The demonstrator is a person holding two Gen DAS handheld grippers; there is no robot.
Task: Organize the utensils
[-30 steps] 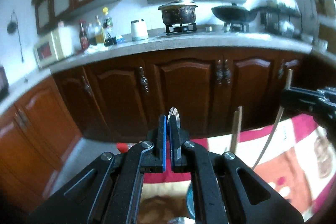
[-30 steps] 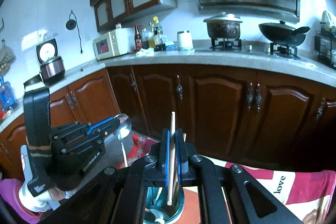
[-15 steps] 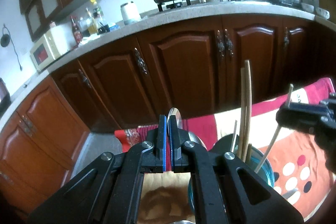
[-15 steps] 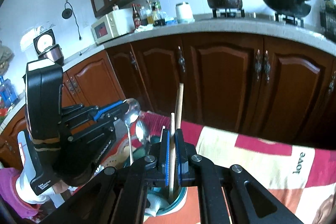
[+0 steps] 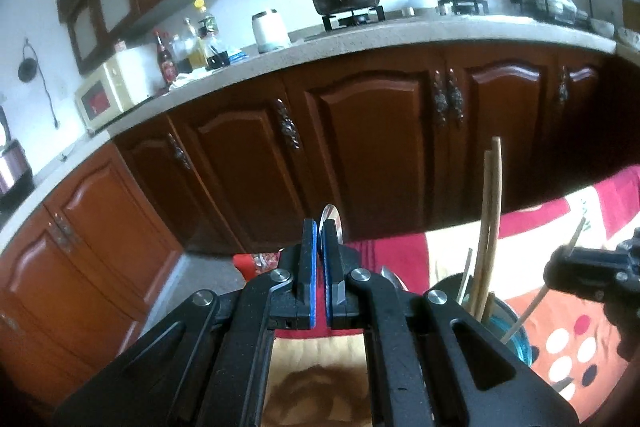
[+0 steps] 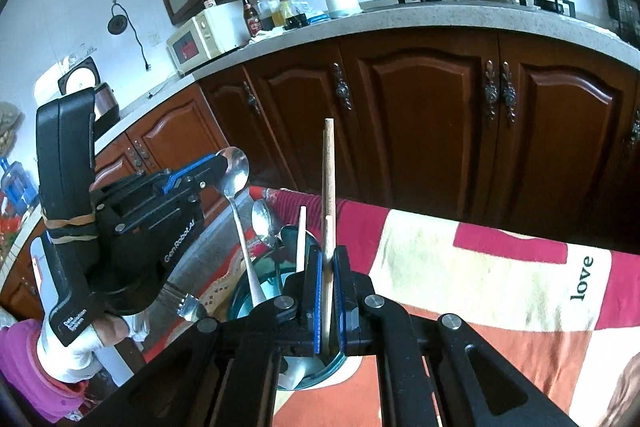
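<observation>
Left gripper (image 5: 320, 239): jaws pressed together on a metal spoon (image 6: 234, 173), pinching it just below the bowl. In the right wrist view the spoon hangs bowl uppermost, its handle running down into the teal utensil cup (image 6: 240, 301). In the left wrist view only the edge of the bowl shows above the blue pads.

Right gripper (image 6: 327, 267): jaws pinching a pale wooden chopstick (image 6: 329, 283), which stands near upright between the blue pads with its lower end inside the cup. In the left wrist view the same gripper enters from the right edge, holding the chopstick at a slant over the cup rim.

The utensil cup stands on a bench covered by a red, cream and orange patterned cloth (image 6: 480, 267) bearing the word "love". Already standing in the cup: a second spoon (image 6: 264, 219), a taller brown chopstick (image 6: 329, 163), a white stick-like utensil (image 6: 301, 239). A fork head (image 6: 191, 307) shows just left of the cup; whether it lies inside cannot be told.

A white-gloved hand (image 6: 86, 341) with a pink sleeve carries the left gripper.
</observation>
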